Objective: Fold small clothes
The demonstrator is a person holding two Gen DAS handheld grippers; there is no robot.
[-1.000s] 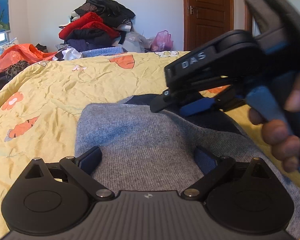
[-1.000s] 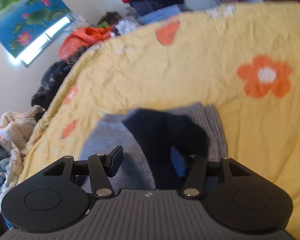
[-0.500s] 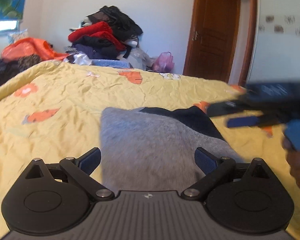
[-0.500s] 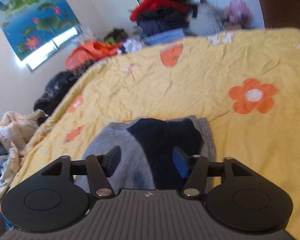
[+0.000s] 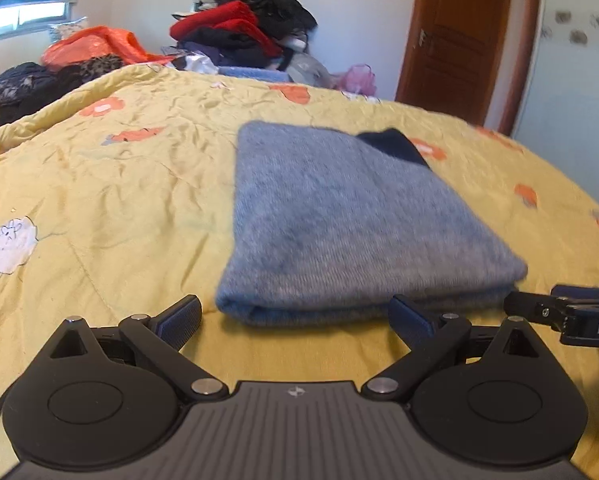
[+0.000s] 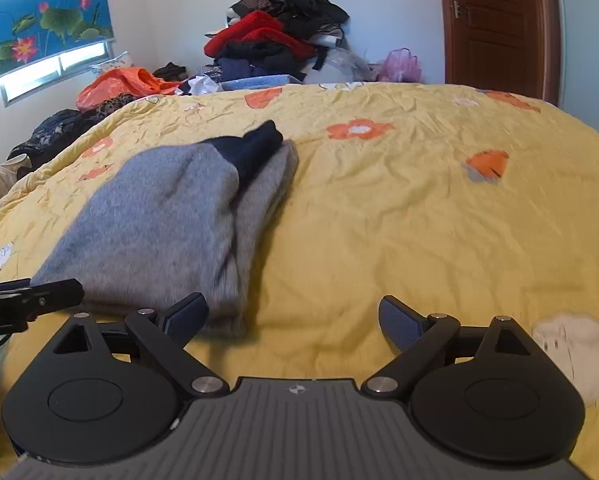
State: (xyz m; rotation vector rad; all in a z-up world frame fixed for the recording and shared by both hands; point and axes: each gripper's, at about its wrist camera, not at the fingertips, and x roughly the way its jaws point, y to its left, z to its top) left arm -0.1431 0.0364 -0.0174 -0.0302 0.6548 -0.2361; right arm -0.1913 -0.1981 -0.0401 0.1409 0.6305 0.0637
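A folded grey knit garment [image 5: 351,216] with a dark navy part [image 5: 395,146] at its far end lies flat on the yellow flowered bedspread [image 5: 119,184]. My left gripper [image 5: 295,316] is open just short of the garment's near folded edge, with nothing between its fingers. In the right wrist view the same garment [image 6: 155,224] lies to the left, its navy part [image 6: 255,148] at the far corner. My right gripper [image 6: 293,316] has its jaws opening wide over bare bedspread, its left finger beside the garment's near corner, holding nothing. Each gripper's tip shows at the edge of the other view.
A tall heap of red, black and dark clothes [image 6: 275,36] stands behind the bed's far edge, with an orange bag [image 6: 119,84] and more dark clothes [image 5: 39,80] to the left. A brown door [image 6: 495,28] is at the back right. Bedspread [image 6: 439,220] stretches right of the garment.
Both grippers have pulled back off the garment toward the near edge. The right gripper's jaws have widened and swung to the right of the garment, which now lies folded and free.
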